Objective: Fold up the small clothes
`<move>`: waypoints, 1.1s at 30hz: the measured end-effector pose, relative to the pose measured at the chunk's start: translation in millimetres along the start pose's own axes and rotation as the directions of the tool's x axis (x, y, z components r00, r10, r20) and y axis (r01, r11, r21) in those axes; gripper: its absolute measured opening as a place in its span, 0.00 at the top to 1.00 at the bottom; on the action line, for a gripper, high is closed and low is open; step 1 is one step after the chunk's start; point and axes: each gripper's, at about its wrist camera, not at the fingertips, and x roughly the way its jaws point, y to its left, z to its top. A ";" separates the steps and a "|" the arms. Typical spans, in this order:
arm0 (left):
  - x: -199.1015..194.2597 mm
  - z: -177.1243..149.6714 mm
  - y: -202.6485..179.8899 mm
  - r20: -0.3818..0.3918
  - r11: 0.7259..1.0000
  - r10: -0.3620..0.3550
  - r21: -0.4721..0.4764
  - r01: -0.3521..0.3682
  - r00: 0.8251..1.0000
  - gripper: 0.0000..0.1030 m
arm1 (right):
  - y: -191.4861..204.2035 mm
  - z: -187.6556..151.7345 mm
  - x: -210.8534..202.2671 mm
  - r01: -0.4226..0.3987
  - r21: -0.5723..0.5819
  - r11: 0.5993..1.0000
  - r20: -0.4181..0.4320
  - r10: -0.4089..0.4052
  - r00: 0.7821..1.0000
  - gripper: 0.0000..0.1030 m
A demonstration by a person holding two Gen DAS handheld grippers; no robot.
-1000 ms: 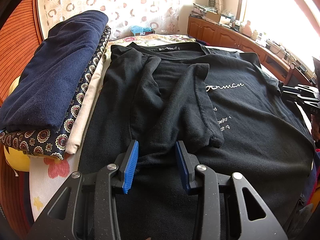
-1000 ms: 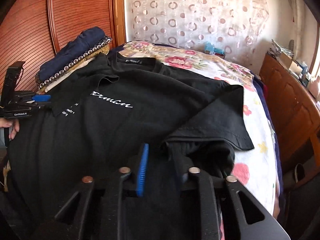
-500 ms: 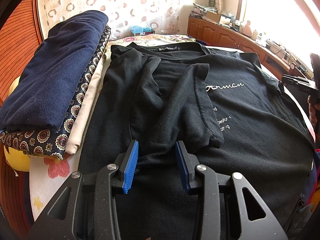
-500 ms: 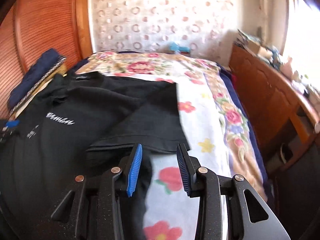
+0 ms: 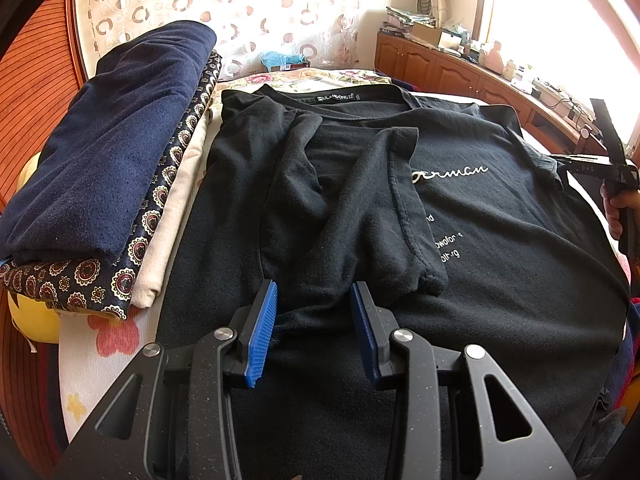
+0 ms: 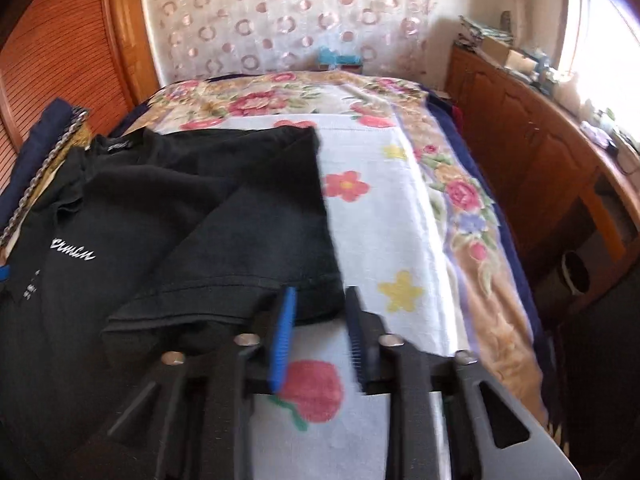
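Observation:
A black T-shirt [image 5: 500, 248] with white lettering lies flat on the bed, collar at the far end. Its left side and sleeve [image 5: 360, 208] are folded in over the chest. My left gripper [image 5: 316, 308] hovers at the near end of that fold, jaws apart, with black cloth lying loose between the blue pads. In the right wrist view the right sleeve [image 6: 256, 240] lies spread towards the sheet. My right gripper [image 6: 320, 300] is closing, the sleeve's hem corner between its fingertips and a gap still showing. In the left wrist view the right gripper [image 5: 564, 159] and a hand [image 5: 616, 208] are at the shirt's right sleeve.
A stack of folded clothes [image 5: 112, 152], navy on top of patterned and cream pieces, lies left of the shirt, with a yellow cushion [image 5: 28, 312] beneath it. The floral bedsheet [image 6: 380, 208] stretches right of the shirt. Wooden cabinets [image 6: 540, 160] run along the right wall.
My right gripper has swung from over the shirt's body rightwards to the right sleeve's hem, its jaws widening and then narrowing. The left gripper and the folded left side have not moved.

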 end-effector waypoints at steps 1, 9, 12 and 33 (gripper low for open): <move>0.1 0.2 0.7 0.000 1.000 0.000 0.000 0.000 1.000 0.62 | 4.1 1.8 -0.9 0.006 -0.019 1.000 -0.006 -0.006 1.000 0.96; -0.1 0.2 0.4 0.000 1.000 0.000 0.000 0.000 1.000 0.62 | 39.6 44.4 -29.5 -0.090 -0.103 0.991 0.086 0.099 0.991 0.97; -0.1 0.1 0.2 0.001 1.000 0.001 0.000 -0.001 1.000 0.62 | 68.5 63.0 -31.6 -0.148 -0.125 0.981 0.090 0.160 0.983 0.97; 0.9 -0.8 0.0 0.002 1.000 0.000 -0.001 0.000 1.000 0.62 | 74.8 46.7 -1.0 -0.143 -0.155 0.977 0.023 0.148 0.989 0.69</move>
